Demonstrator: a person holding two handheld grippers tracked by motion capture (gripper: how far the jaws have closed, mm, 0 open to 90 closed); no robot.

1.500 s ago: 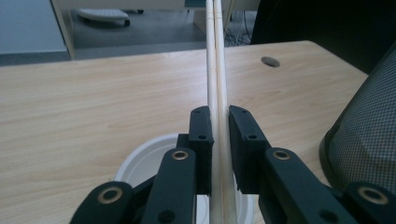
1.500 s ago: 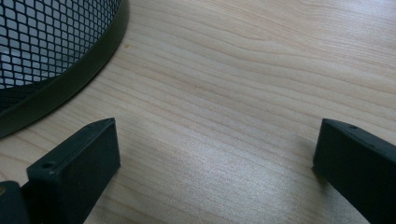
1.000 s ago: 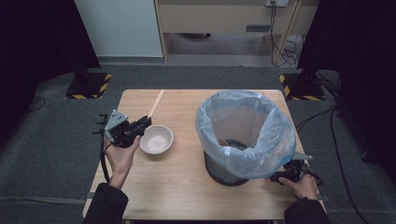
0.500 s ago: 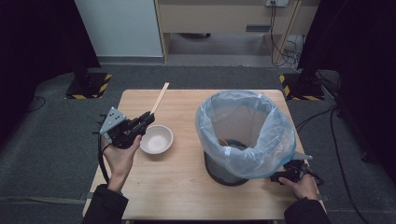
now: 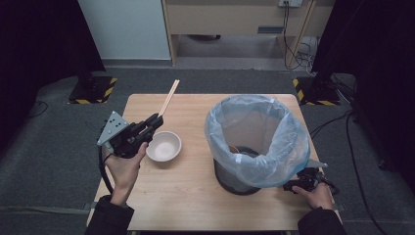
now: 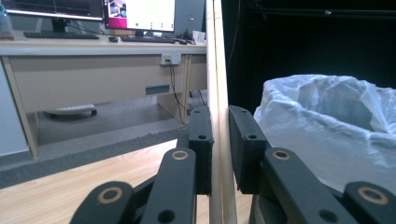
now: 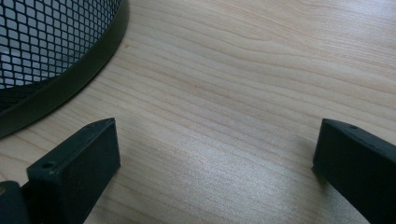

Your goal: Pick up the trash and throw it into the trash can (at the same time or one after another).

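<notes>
The pair of pale wooden chopsticks (image 5: 168, 99) lay clamped between the jaws of the left gripper (image 5: 155, 120), left of centre in the high view, their free ends slanting toward the upper part of the frame over the far edge of the light wooden table (image 5: 195, 196). In the left gripper view the chopsticks (image 6: 217, 70) ran up the middle of the frame, side by side, with the two black jaws of the left gripper (image 6: 219, 140) pressed against them from either side. A small white round bowl (image 5: 164, 146) stood on the table just beside that gripper, toward the centre of the frame. At centre right stood a black wire-mesh waste bin (image 5: 235, 178) lined with a translucent pale blue plastic bag (image 5: 257, 134). The right gripper (image 5: 298, 186) rested low at the lower right of the frame, close to the bin's base. In the right gripper view its jaws stood wide apart over bare table (image 7: 243, 93), nothing between them, with the mesh bin (image 7: 51, 42) in the upper left corner.
</notes>
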